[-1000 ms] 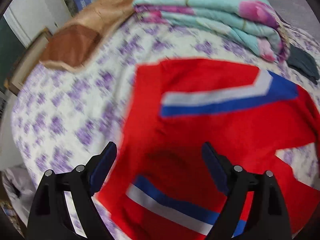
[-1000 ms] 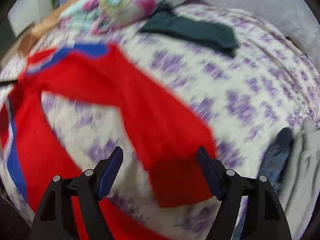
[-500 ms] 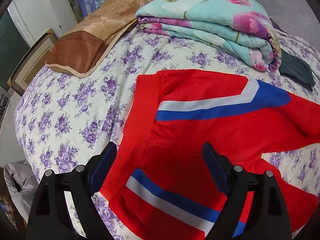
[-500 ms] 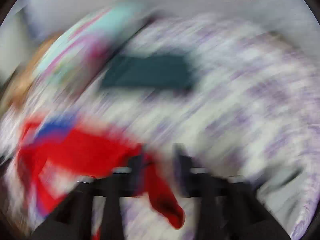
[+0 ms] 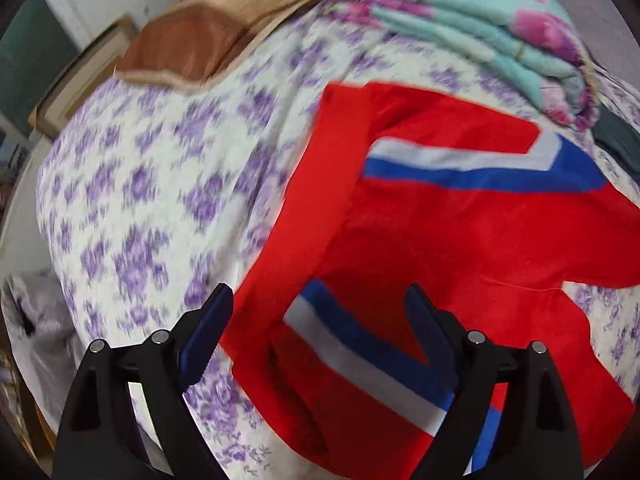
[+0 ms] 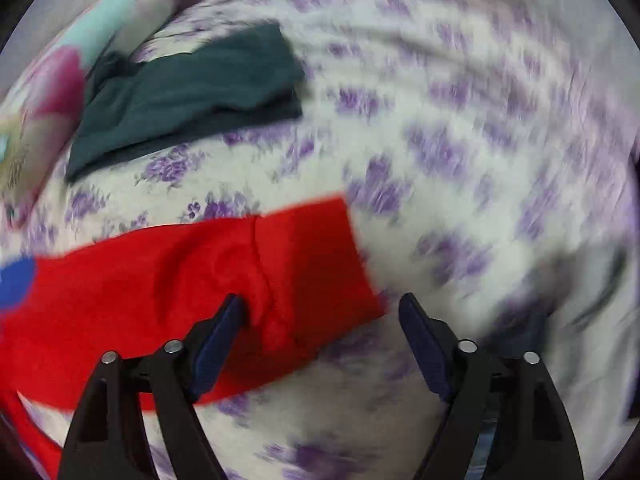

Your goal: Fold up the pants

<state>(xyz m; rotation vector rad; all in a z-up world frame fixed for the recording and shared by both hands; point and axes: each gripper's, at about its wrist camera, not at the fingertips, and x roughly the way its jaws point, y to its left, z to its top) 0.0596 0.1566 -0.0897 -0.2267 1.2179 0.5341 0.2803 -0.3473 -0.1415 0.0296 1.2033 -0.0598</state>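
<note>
Low in the right view, the right gripper has let go of the pants cuff, jaws reopening; left gripper hangs wide over the waistband. Legs still unfolded on the bed.

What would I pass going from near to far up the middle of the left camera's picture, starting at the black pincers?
Left gripper, jaws open → red pants with blue and white stripes → purple-flowered bedspread → folded floral quilt at the far end.
</note>
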